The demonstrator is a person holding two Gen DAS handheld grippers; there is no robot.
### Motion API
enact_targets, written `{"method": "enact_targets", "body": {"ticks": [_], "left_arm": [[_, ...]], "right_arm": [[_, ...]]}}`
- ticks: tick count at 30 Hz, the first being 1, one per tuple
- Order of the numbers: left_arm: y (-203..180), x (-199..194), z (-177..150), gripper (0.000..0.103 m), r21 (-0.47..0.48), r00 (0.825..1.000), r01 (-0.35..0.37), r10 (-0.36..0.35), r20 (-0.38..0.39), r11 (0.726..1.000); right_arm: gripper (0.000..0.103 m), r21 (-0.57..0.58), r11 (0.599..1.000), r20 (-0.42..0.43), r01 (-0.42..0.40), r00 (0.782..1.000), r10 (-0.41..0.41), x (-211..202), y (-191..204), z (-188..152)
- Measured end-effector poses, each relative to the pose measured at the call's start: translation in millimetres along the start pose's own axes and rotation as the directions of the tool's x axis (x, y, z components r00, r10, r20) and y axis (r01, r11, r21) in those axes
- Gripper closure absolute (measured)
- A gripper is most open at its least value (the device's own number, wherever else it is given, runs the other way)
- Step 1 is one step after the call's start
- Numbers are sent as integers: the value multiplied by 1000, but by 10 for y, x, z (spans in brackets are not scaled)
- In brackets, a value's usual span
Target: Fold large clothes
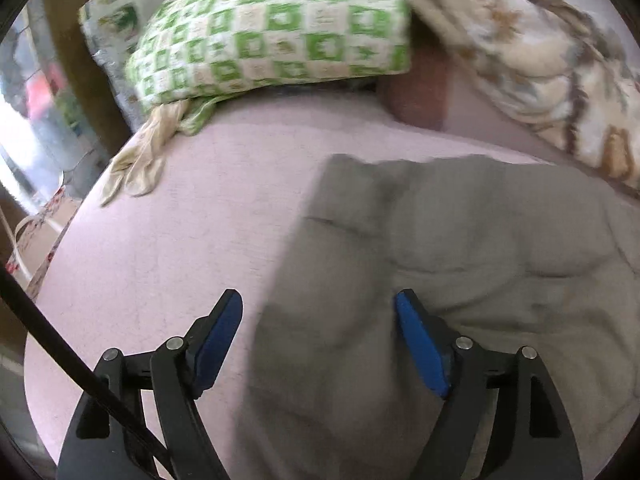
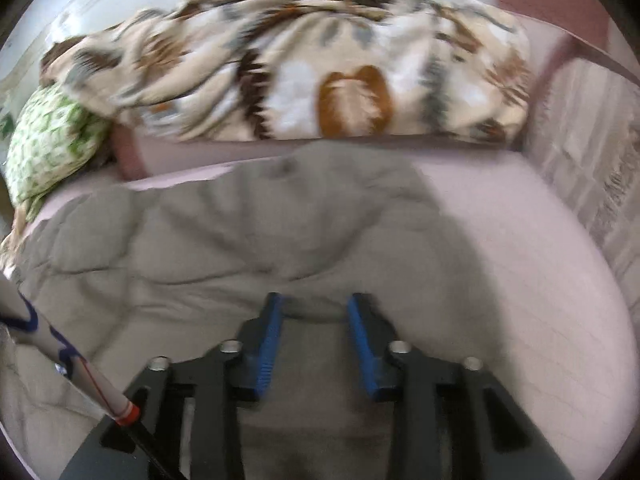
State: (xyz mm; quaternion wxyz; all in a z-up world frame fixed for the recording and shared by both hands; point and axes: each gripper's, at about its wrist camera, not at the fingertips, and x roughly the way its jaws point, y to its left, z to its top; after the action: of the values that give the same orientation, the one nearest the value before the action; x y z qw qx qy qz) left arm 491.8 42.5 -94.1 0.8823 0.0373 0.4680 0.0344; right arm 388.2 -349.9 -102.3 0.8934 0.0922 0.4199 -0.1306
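The garment [image 1: 420, 248] under the left hand-held gripper [image 1: 318, 344] was matt grey cloth, soft and creased. The bed sheet [image 1: 168, 240] beside it looked like matt pink woven fabric. Both hand-held grippers had matt black plastic fingers, blue ribbed rubbery pads [image 2: 269, 354] and shiny metal pins. Ahead lay a fleecy patterned blanket [image 2: 304, 76] and a green-checked cloth pillow [image 1: 272, 28].

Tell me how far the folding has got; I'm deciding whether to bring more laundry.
Done: the grey garment lies spread on the pink bed sheet, still wrinkled, no clear fold visible. In hand: nothing; the left tool is open at its left edge, the right tool narrower, unclamped over its near edge. Left: all folds.
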Motion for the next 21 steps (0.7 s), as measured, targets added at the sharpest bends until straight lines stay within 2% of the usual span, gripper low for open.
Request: {"method": "enact_targets", "body": {"ticks": [1, 2, 3, 4, 5, 8, 9, 10, 12, 16, 19, 21], "left_arm": [[102, 47, 12, 23, -40, 999, 38, -39, -20, 998], [177, 79, 24, 23, -72, 999, 32, -35, -37, 997], [229, 95, 41, 23, -82, 999, -15, 12, -43, 997], [274, 92, 58, 23, -90, 999, -30, 26, -43, 995], [314, 83, 68, 23, -101, 999, -33, 29, -46, 994], [408, -85, 111, 25, -125, 998, -43, 38, -41, 991], [400, -126, 128, 25, -117, 998, -52, 49, -33, 992], [397, -233, 129, 25, -99, 997, -71, 69, -20, 993], [343, -415, 120, 25, -79, 998, -66, 68, 17, 995], [21, -616, 125, 25, -24, 999, 3, -2, 49, 1000], [-227, -549, 155, 25, 20, 998, 8, -9, 56, 1000], [-325, -405, 164, 25, 34, 999, -1, 0, 45, 999]], "right_arm": [[82, 6, 1000, 1, 4, 1000, -4, 0, -75, -4], [82, 21, 1000, -1, 6, 1000, -6, 3, -185, -18], [82, 42, 999, -8, 18, 1000, -18, 12, -292, -33], [82, 63, 997, -15, 41, 999, -40, 15, -408, -43], [82, 76, 995, -20, 71, 997, -69, 7, -474, -47], [81, 124, 990, -38, 70, 997, -65, -70, -655, -39], [75, 120, 989, -35, 81, 996, -78, -125, -663, -30], [72, 99, 988, -21, 118, 993, -116, -212, -638, 2], [72, 82, 990, 6, 112, 994, -113, -334, -590, 39], [72, 94, 996, 32, -6, 999, 3, -486, -317, 159], [72, 38, 998, 25, -44, 999, 43, -418, 95, 243], [67, -24, 998, 7, -53, 999, 53, -288, 434, 293]]}}
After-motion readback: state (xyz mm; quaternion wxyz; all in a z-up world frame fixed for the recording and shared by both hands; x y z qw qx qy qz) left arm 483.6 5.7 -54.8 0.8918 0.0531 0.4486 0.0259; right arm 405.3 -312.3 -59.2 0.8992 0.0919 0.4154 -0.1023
